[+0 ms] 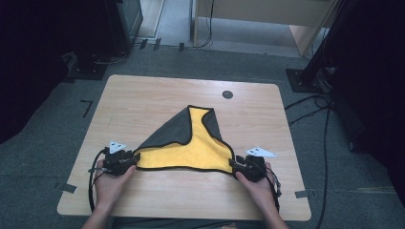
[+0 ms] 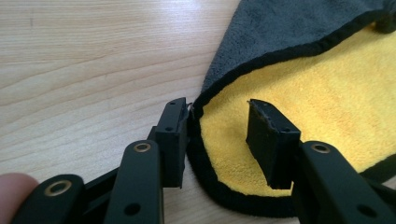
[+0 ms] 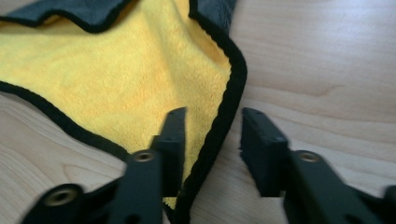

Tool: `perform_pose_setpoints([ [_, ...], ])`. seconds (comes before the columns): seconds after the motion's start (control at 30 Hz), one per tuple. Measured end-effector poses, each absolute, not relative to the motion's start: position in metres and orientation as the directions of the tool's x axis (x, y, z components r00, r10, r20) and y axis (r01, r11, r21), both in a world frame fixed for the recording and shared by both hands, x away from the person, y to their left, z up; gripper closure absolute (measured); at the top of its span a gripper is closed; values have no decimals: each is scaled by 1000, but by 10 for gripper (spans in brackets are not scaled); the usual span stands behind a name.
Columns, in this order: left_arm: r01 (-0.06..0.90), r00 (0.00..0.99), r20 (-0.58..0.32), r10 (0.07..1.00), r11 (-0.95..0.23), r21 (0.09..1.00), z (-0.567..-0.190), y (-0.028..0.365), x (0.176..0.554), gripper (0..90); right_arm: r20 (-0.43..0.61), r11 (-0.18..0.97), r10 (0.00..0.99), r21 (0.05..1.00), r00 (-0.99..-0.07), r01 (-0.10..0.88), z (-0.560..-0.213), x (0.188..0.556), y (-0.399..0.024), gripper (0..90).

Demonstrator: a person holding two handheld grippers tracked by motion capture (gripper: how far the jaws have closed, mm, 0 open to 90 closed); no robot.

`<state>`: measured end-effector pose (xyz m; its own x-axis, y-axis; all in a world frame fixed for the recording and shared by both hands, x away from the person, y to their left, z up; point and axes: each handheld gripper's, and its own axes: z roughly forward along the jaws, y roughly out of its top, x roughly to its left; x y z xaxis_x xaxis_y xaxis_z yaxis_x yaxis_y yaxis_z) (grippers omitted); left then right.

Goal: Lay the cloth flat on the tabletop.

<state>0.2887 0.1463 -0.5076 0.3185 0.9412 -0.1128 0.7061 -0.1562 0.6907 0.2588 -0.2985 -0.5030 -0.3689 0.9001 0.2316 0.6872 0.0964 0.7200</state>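
The table (image 1: 143, 95) carries a yellow and grey cloth (image 1: 191, 150), partly folded, near its front edge. The left gripper (image 2: 217, 135) and right gripper (image 3: 212, 140) sit at the cloth's two near corners, fingers released with the black hem between them, probably because the fold is laid.

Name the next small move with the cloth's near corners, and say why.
Probably close both tongs. The left tongs straddle the left corner of the cloth with a gap at the pads, and the right tongs bracket the black hem at the right corner, also apart. Neither grips yet, so lifting would leave it behind.
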Motion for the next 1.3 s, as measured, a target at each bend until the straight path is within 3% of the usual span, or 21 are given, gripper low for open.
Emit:
perform_pose_setpoints([
  [0.07, 703, 317, -109, 942, -156, 694, -508, 147, 289, 631, 220, 108, 903, 715, -368, 691, -505, 260, -297, 791],
  [0.1, 704, 311, -103, 945, -156, 693, -508, 148, 289, 691, 220, 115, 900, 712, -376, 693, -505, 261, -297, 851],
  [0.4, 708, 318, -149, 936, -130, 694, -510, 154, 285, 811, 245, 106, 893, 700, -377, 706, -502, 252, -309, 877],
  [0.7, 696, 345, -138, 928, -154, 701, -511, 140, 257, 820, 207, 128, 904, 705, -374, 697, -504, 234, -320, 876],
  [0.93, 703, 363, -166, 917, -152, 694, -511, 138, 245, 834, 251, 99, 895, 696, -369, 712, -508, 213, -335, 875],
  [1.0, 690, 382, -154, 911, -170, 704, -512, 136, 242, 766, 233, 110, 895, 710, -380, 695, -507, 209, -338, 839],
  [1.03, 686, 373, -150, 916, -164, 709, -511, 137, 242, 726, 209, 94, 911, 734, -355, 673, -505, 210, -341, 726],
  [1.07, 686, 373, -150, 916, -164, 709, -511, 137, 242, 690, 209, 94, 911, 734, -355, 673, -505, 210, -341, 726],
  [1.13, 664, 367, -172, 914, -128, 737, -508, 139, 247, 649, 265, 10, 907, 764, -328, 645, -499, 215, -351, 630],
  [1.3, 638, 390, -186, 902, -119, 761, -498, 132, 256, 575, 254, -2, 906, 803, -338, 596, -481, 231, -348, 586],
])
